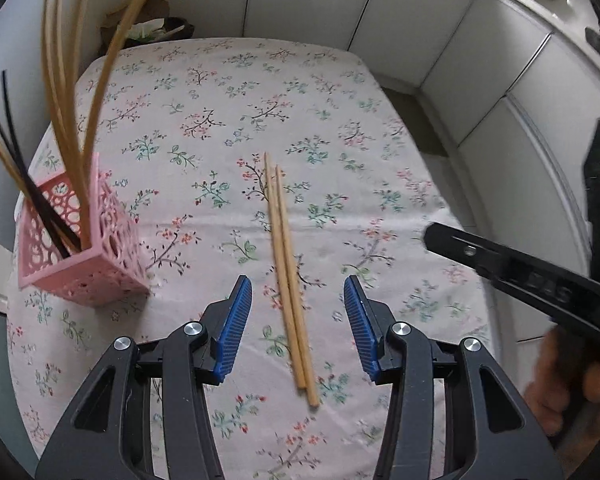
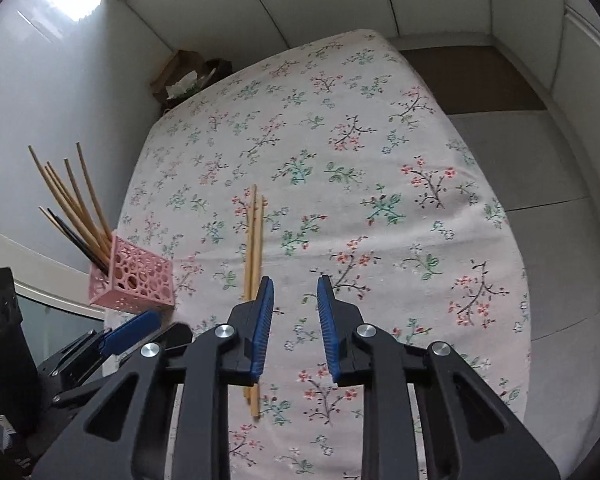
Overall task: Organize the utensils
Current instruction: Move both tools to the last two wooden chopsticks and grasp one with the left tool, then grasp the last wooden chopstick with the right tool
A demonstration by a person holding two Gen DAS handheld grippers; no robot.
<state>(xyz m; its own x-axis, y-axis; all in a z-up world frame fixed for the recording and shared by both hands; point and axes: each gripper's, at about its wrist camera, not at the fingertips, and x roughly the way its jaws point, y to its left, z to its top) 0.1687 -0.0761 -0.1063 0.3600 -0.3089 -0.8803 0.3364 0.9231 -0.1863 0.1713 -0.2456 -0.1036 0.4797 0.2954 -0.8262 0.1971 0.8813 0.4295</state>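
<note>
With the chopstick pair [image 1: 287,276] lying loose on the floral tablecloth [image 1: 380,184], long axis running almost straight away from my left gripper [image 1: 298,292], I'd take it with the left — its jaws stand apart, straddling the sticks, touching nothing. My right gripper [image 2: 295,294] has narrower jaws, still parted and empty, with the pair just off its left finger. Pink holder [image 1: 80,264] sits far left, already stocked — left hand's nearer.

two loose chopsticks [image 1: 288,276], one pink holder [image 1: 100,256]
</note>
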